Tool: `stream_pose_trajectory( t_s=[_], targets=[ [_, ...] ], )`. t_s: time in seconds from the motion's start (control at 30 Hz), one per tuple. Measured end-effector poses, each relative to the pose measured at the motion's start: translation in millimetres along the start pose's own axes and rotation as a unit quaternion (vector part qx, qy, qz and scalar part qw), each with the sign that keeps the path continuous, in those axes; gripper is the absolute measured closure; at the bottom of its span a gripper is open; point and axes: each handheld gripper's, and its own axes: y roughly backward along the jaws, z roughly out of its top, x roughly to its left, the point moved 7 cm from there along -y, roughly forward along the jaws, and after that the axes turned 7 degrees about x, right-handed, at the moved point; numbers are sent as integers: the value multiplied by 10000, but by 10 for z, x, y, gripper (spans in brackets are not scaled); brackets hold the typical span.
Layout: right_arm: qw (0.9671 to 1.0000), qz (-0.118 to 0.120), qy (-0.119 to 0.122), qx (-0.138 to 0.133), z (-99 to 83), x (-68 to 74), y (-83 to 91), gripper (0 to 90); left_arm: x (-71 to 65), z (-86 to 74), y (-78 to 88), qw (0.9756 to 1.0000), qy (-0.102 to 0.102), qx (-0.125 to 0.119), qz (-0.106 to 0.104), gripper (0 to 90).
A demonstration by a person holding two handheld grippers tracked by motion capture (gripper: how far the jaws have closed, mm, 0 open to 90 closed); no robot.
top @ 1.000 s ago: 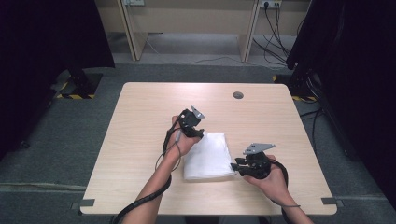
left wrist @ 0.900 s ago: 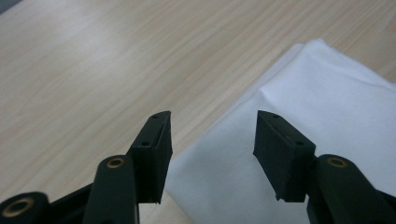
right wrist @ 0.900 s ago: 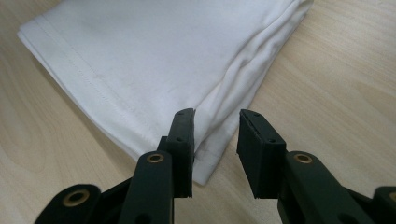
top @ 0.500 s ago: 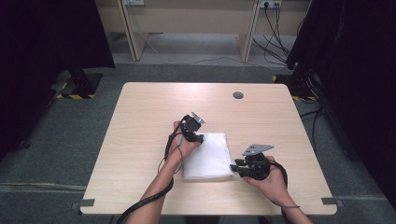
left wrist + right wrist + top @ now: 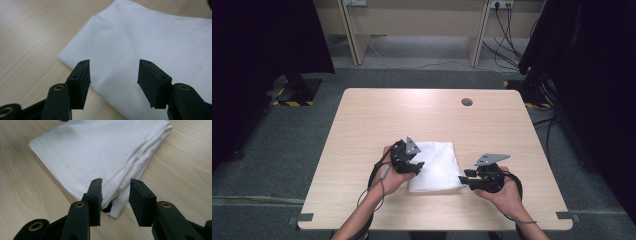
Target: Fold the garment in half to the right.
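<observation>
Right gripper (image 5: 466, 176): nearest the person, at the cloth's near right corner; jaws part-spread and just now opening wider. In the right gripper view the corner lies between the pads, which press on nothing.
Left gripper (image 5: 418, 166): at the cloth's left edge; jaws spread and just now opening further, poised above the fabric and pinching nothing, as the left gripper view shows.
Cloth (image 5: 436, 165): white, folded in several layers into a rough rectangle, flat on the near middle of the bench between the two grippers; stitched hem along one edge, stacked fold edges at the near right corner.
Bench (image 5: 377, 115): pale wood-grain top; a small dark round cap (image 5: 467, 102) at the far right, well apart from the cloth.
Step in hand (judged): taking hold of the folded cloth at edge and corner.
Handling advice: bring each pad pair low enough to catch every layer, not the top one alone; close both before lifting; keep the pull even so the fold stays square.
Containers: none on the bench, so no contents to list.
Beyond the bench: grey floor, cables, pale furniture legs.
</observation>
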Motion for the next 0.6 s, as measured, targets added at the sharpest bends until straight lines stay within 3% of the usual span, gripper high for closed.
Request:
stream_pose_trajectory(
  t_s=[0.13,0.23,0.43,0.53,0.6],
  targets=[
    [10000,-13,-22,51,-2,-7,-22,623,-179,-203,35,9997,-182,91,-109,437],
    [9999,-11,-55,133,-21,-15,-58,621,-233,-296,41,9998,-163,63,-125,442],
    [9997,16,-64,216,-27,-4,-117,623,-236,-362,-18,9997,-199,122,-11,450],
    [9991,251,-238,262,-39,40,-166,623,-201,-356,-38,9997,-204,115,67,450],
    [9990,259,-193,293,-46,72,-203,623,-168,-356,-47,9995,-235,128,136,454]
  ],
)
